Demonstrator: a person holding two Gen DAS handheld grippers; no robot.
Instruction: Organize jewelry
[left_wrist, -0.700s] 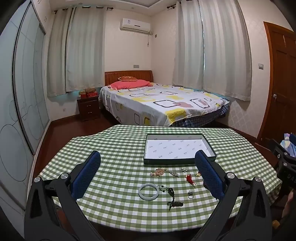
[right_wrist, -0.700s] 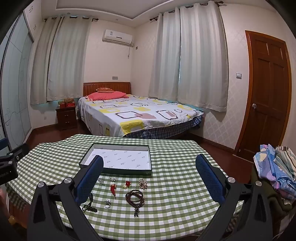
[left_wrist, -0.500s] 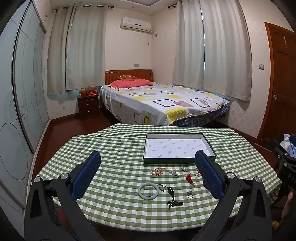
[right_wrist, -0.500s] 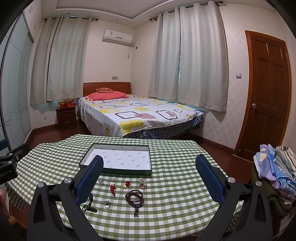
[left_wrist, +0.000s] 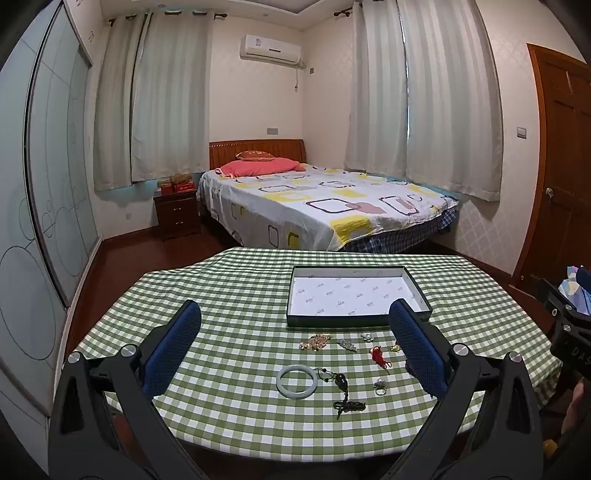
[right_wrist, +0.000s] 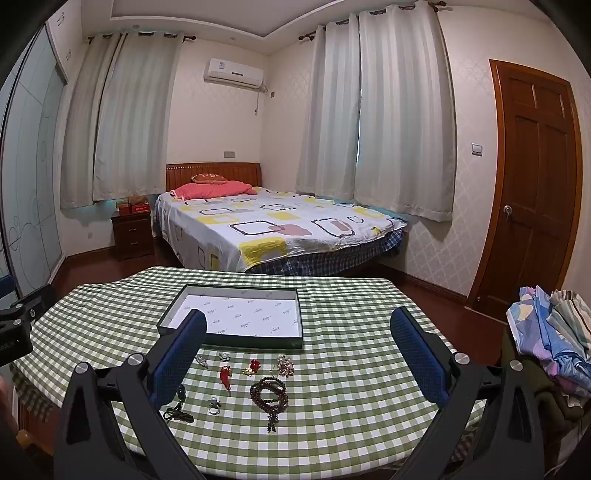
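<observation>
A shallow dark tray with white lining (left_wrist: 295, 314) (right_wrist: 170, 319) lies on the green checked table. In front of it lie loose jewelry pieces: a pale jade bangle (left_wrist: 297, 381), a black cord pendant (left_wrist: 343, 391), a red charm (left_wrist: 377, 355) (right_wrist: 226, 374), a ring (left_wrist: 379, 386) (right_wrist: 214, 404), a gold chain (left_wrist: 316, 341), a dark bead bracelet (right_wrist: 269, 393) and a pearl cluster (right_wrist: 285, 364). My left gripper (left_wrist: 293, 345) is open and empty above the table's near side. My right gripper (right_wrist: 295, 354) is open and empty, hovering over the pieces.
The round table (left_wrist: 229, 295) ends just below both grippers. A bed (left_wrist: 325, 206) stands behind it, a nightstand (left_wrist: 177, 214) at its left. A wooden door (right_wrist: 535, 192) is at right, folded clothes (right_wrist: 550, 332) beside the table.
</observation>
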